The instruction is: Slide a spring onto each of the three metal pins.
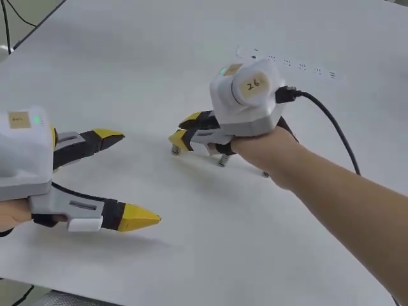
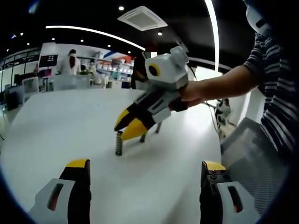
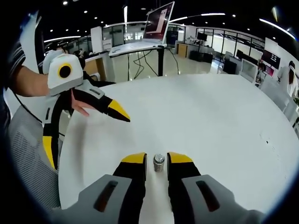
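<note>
At spring (image 3: 159, 162), right gripper (image 3: 157, 158) tilts down, fingers (image 3: 135, 161) parted around it; left gripper (image 2: 145, 164) released.

The table (image 1: 191, 255) lies bare between my left gripper (image 1: 139, 177) and my right gripper (image 1: 182, 129), a lane running from 6 to 12 o'clock in the head view. My left jaws stand wide apart with free table between them. In the left gripper view, the right gripper blocks 12 o'clock, leaning over the near pin (image 2: 119, 143). A second pin (image 2: 142, 137) and a third pin (image 2: 158, 128) stand close behind toward 1 o'clock, under my right hand (image 1: 261, 146). My right jaws flank the near pin with little room either side; I cannot tell whether they touch it. Past it, toward 12 and 2 o'clock in the right gripper view, the table is open. A cable (image 1: 331, 121) trails off at 3 o'clock from my right hand. A power strip (image 1: 287, 64) lies well beyond at 12.
</note>
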`<state>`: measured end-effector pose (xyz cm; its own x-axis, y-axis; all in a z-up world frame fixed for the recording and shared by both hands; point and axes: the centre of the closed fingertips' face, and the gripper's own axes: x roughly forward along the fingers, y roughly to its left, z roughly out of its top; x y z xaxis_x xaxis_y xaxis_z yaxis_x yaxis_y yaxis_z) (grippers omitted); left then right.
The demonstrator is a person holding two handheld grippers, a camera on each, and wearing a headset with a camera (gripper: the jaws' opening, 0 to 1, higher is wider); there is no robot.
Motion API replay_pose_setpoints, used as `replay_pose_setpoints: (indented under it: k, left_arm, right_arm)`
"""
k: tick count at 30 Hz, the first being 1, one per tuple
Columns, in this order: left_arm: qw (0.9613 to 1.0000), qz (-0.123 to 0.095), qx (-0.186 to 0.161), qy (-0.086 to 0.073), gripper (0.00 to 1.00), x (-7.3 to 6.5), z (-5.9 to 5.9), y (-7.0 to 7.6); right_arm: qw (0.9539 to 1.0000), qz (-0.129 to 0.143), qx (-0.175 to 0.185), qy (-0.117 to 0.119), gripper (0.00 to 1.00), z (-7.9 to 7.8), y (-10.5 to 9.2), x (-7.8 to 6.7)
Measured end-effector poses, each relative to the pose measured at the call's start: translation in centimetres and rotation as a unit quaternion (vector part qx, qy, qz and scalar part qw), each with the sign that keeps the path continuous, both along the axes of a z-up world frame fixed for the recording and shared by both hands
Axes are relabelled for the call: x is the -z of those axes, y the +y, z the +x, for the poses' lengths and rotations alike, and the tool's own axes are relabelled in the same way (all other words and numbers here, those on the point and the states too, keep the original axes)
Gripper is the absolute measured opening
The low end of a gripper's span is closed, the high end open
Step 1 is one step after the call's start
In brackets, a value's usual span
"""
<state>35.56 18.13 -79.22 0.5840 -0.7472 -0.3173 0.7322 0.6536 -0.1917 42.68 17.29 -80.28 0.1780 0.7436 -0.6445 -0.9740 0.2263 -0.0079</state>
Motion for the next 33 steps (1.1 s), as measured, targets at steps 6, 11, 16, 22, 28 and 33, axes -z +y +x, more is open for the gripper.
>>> replay_pose_setpoints:
  k: [6, 11, 16, 22, 28, 33]
  left_arm:
    - [1.0000, -0.001, -0.004, -0.003, 0.96, -0.6, 0.1, 0.1]
    - [1.0000, 0.003, -0.006, -0.006, 0.96, -1.3, 0.3, 0.1]
    - [0.9999, 0.002, -0.009, -0.010, 0.97, -2.1, 0.5, -0.2]
    - [0.9999, 0.005, -0.004, -0.013, 0.98, -2.7, 0.2, -0.8]
    - [0.9998, 0.004, 0.004, -0.017, 0.98, -3.3, -0.2, -1.3]
    - [0.9998, 0.006, 0.006, -0.016, 0.98, -3.4, -0.7, -1.3]
  right_arm:
    - [1.0000, 0.007, 0.003, -0.001, 0.18, -0.2, -1.3, -0.7]
    - [0.9996, 0.027, 0.008, -0.003, 0.24, -1.1, -2.3, -1.7]
    - [0.9986, 0.045, 0.025, -0.007, 0.28, -1.9, -3.8, -2.7]
    - [0.9969, 0.068, 0.040, -0.003, 0.35, -3.0, -5.6, -3.6]
    - [0.9955, 0.074, 0.058, -0.003, 0.40, -4.4, -7.3, -4.1]
    - [0.9931, 0.070, 0.094, -0.013, 0.54, -5.1, -9.4, -4.3]
